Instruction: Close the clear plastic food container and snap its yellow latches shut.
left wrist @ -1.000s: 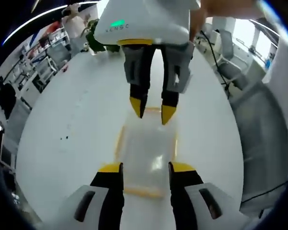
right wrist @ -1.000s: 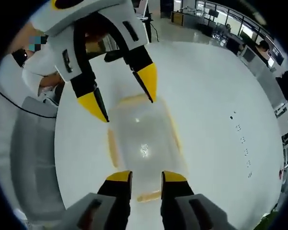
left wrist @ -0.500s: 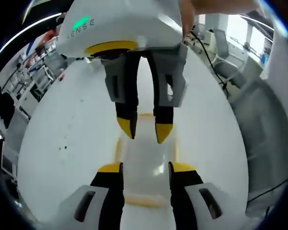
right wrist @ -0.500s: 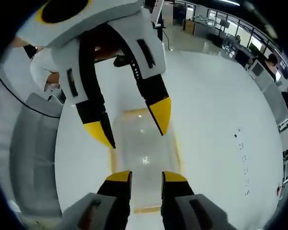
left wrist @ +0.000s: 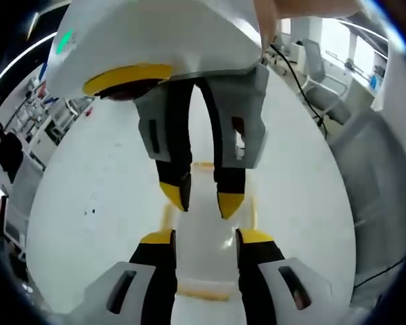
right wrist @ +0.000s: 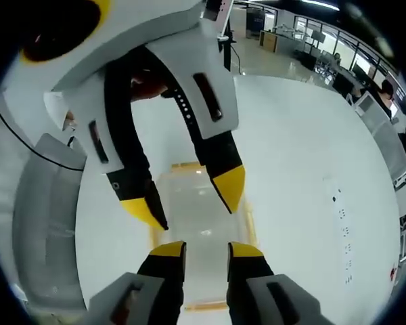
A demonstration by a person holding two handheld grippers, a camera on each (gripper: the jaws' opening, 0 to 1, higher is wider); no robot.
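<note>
One clear rectangular plastic food container (left wrist: 204,261) with yellow latches lies flat on the white tabletop (left wrist: 88,176), lid apparently down. Two hand-held grippers face each other above it: the left hand-held gripper (left wrist: 204,236) and the right hand-held gripper (right wrist: 206,250), both with jaws parted and holding nothing. Judging by this, latching is in hand; next, press a yellow latch (right wrist: 247,223) down.

Both cams look steeply down at the white table (left wrist: 74,203), close in. They face each other across the clear container (left wrist: 201,264): the left gripper view has the right gripper (left wrist: 201,198) coming in from the frame top, the right gripper view has the left gripper (right wrist: 189,200) from upper left. Shared: container (right wrist: 199,217), table (right wrist: 304,169), office background along the upper edges.
</note>
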